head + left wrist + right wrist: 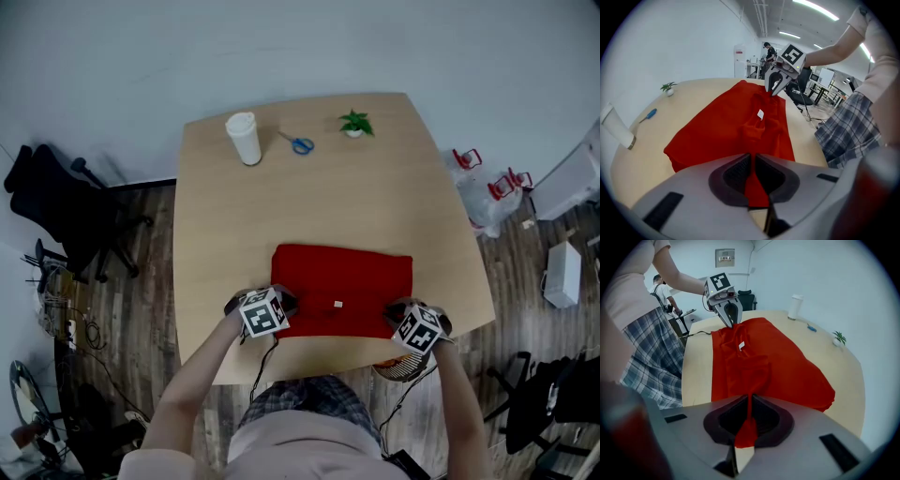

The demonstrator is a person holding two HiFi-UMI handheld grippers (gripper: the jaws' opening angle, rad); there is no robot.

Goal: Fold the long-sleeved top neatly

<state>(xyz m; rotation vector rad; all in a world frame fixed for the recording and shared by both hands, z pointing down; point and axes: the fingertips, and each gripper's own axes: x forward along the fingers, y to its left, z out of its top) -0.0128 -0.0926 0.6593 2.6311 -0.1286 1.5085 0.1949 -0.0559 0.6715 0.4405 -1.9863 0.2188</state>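
The red long-sleeved top (342, 288) lies folded into a rectangle on the near part of the wooden table (319, 197), a small white label (337, 304) showing near its front edge. My left gripper (270, 302) is shut on the top's near left corner; red cloth (754, 183) is pinched between its pads. Over at the near right corner, my right gripper (410, 316) is shut on the cloth (747, 427) as well. Each gripper view shows the other gripper (776, 86) (731, 317) clamped on the far end of the same edge.
At the table's far edge stand a white cup (244, 138), blue scissors (298, 143) and a small potted plant (355, 123). A black office chair (66, 211) stands left of the table. Bags and boxes (492, 192) sit on the floor at the right.
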